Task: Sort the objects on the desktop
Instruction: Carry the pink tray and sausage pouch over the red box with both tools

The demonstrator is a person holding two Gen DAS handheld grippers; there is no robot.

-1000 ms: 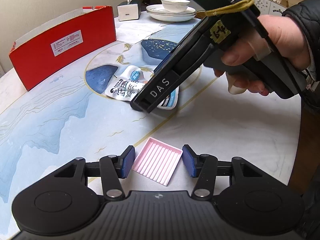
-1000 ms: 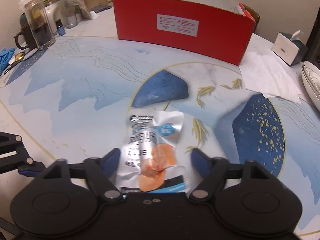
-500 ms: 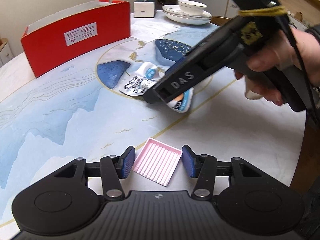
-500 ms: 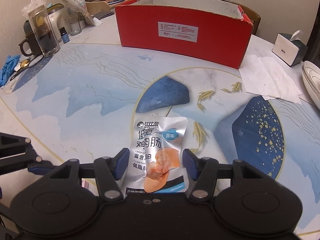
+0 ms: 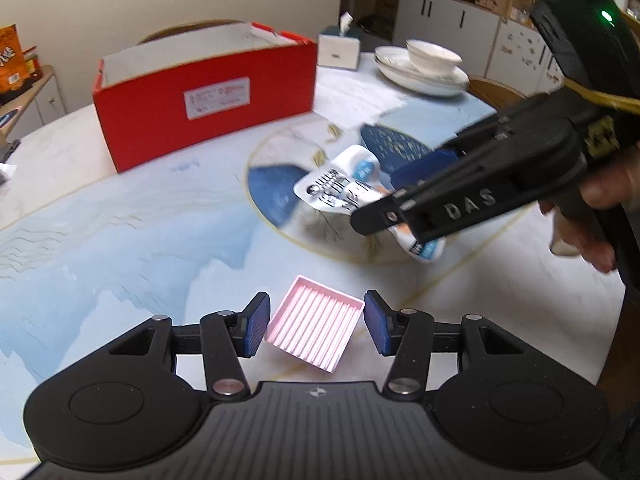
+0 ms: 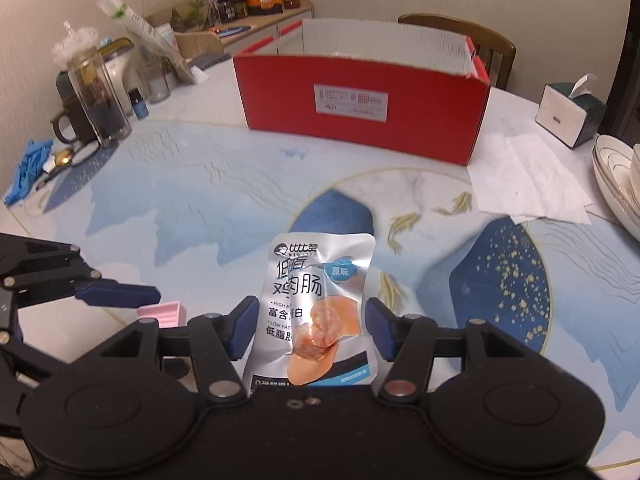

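From the left wrist, the left gripper (image 5: 315, 324) is holding the pink ribbed tray (image 5: 316, 324) between its blue pads; the jaws are standing fairly narrow, closing on the tray's two side walls, though a slight gap seems to show at the right pad, so the firmness of the grip is hard to judge. The tray is sitting square between the jaws, its ribs running forward along the fingers. Ahead and to the right of these jaws, the right gripper (image 5: 404, 200) is carrying the snack pouch (image 5: 340, 184). The red box (image 5: 208, 100) is lying farther ahead and to the left, its open top facing up.

From the right wrist, the right gripper (image 6: 306, 324) is gripping the snack pouch (image 6: 316, 308) at mid width, pads pressing on its side edges. The pouch's long axis is pointing straight forward from the jaws, toward the red box (image 6: 360, 108), which is standing directly ahead, well apart. The pink ribbed tray (image 6: 162, 312) is showing just left of these jaws. Judging by this, the right hand is lined up better with the box.
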